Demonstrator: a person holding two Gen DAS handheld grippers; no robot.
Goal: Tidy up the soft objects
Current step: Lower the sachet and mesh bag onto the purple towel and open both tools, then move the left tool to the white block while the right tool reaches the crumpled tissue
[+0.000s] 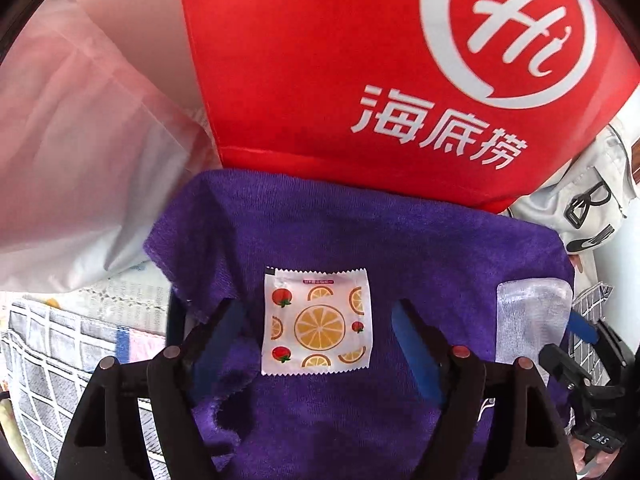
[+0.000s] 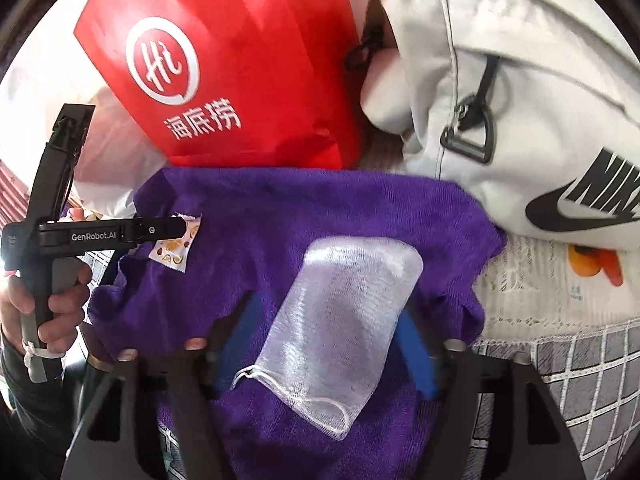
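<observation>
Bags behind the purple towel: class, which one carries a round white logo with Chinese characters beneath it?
The red bag, standing just behind the purple towel. The grey-white bag beside it shows a black swoosh instead, and the translucent pink bag is plain.

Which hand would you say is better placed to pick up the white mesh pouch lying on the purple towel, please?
Right. The right gripper has its open jaws on either side of the mesh pouch on the purple towel. The left gripper frames the fruit-print sachet instead.

Surface under everything: grey cloth with a white grid pattern, at 4 o'clock in right wrist view. White lace-textured cover with orange fruit print adjoins it at 3 o'clock. Daylight bright, even.
</observation>
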